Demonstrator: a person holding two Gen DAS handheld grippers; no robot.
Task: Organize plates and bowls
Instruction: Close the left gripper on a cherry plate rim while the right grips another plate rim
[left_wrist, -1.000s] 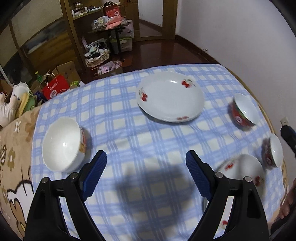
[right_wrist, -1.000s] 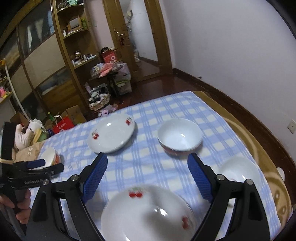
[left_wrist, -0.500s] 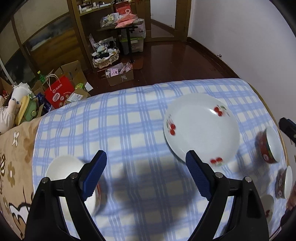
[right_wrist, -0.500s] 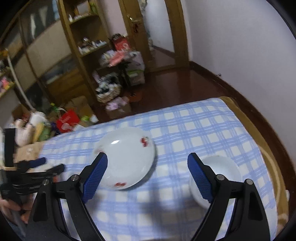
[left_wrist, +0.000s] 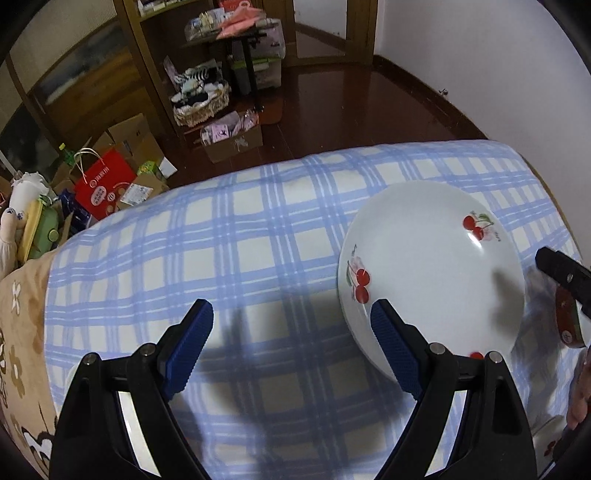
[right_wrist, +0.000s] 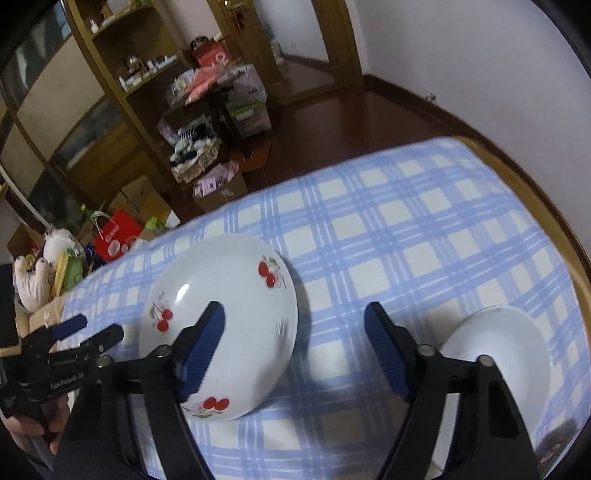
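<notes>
The tablecloth (left_wrist: 258, 236) is blue-and-cream plaid. At three o'clock in the left wrist view, the plate (left_wrist: 424, 266) is white with red cherries and green stems. Both grippers are black with blue finger pads (right_wrist: 384, 347). At nine o'clock sits a red paper bag (left_wrist: 99, 184) with white print. The floor (left_wrist: 351, 107) is dark reddish-brown.

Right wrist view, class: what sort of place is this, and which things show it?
Most likely a lived-in home room. A checked tablecloth carries a cherry-print plate, wooden shelves hold household clutter, and a soft toy sits beside a red shopping bag.
</notes>
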